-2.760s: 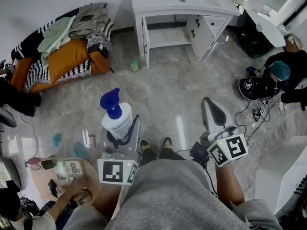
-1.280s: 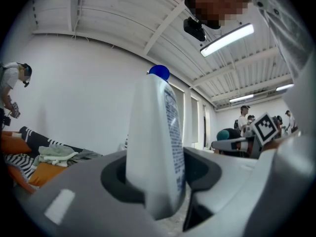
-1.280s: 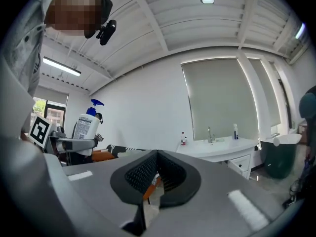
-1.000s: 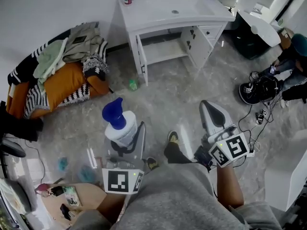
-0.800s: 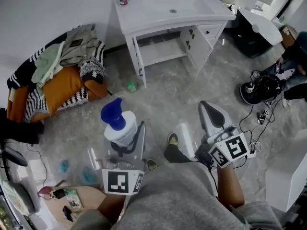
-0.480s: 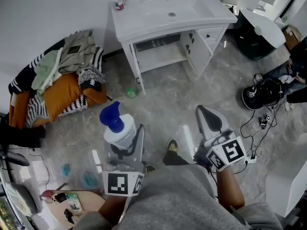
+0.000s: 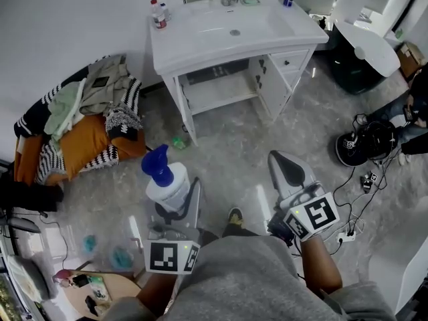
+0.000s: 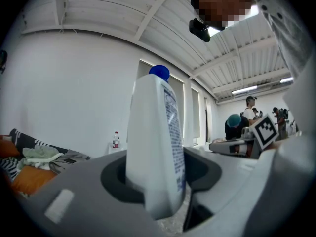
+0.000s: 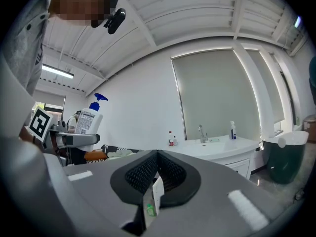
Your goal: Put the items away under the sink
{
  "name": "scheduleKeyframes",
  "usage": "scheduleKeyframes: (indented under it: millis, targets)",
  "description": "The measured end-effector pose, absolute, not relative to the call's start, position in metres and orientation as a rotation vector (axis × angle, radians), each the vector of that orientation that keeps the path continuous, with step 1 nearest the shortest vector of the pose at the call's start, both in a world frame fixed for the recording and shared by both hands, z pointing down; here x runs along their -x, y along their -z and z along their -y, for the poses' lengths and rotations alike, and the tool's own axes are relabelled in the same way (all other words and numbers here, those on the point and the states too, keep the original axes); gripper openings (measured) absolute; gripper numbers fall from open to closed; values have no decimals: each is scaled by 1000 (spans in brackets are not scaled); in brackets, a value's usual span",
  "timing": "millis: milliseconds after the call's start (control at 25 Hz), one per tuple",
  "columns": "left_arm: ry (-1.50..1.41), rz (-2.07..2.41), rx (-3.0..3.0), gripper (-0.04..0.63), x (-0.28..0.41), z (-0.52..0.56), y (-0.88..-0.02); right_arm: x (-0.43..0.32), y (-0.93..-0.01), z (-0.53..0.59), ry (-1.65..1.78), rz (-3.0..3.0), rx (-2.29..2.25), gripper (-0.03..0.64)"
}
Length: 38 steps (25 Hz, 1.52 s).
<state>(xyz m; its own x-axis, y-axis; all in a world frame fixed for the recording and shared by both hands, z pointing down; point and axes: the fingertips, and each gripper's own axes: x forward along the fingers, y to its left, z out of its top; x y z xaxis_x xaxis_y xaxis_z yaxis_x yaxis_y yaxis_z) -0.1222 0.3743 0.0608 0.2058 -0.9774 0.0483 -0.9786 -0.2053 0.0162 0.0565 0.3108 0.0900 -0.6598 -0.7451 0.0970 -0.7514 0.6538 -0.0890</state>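
Closer than a second ago, the white sink cabinet with open doors [image 7: 200, 53] has come nearer as the person walks toward it. The left tongs [image 7: 172, 202] clamp the white plastic pump bottle with a blue spout [image 7: 167, 184] low on its body. The right tongs [image 7: 281, 162] are pressed together with nothing between them. The bottle stands upright, long axis vertical, its spout seemingly aimed ahead toward the wall. Judging by the bare open shelf under the basin [image 7: 221, 92], nothing is stowed yet. The bottle is well apart from it, and a small green item [image 7: 177, 141] lies on the floor beside the cabinet.
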Motion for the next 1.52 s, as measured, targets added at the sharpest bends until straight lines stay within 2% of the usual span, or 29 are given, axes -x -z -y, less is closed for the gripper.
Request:
scheduleKeyframes:
  millis: [640,1520]
  targets:
    - [-84,1947,-2432,213,104,-360,-62,-82,-89,-298,-234,2834,-1337,0]
    - [-43,1865,-2437,213,146,-248,-79,-24,-97,-201,-188,2771,-1278,0]
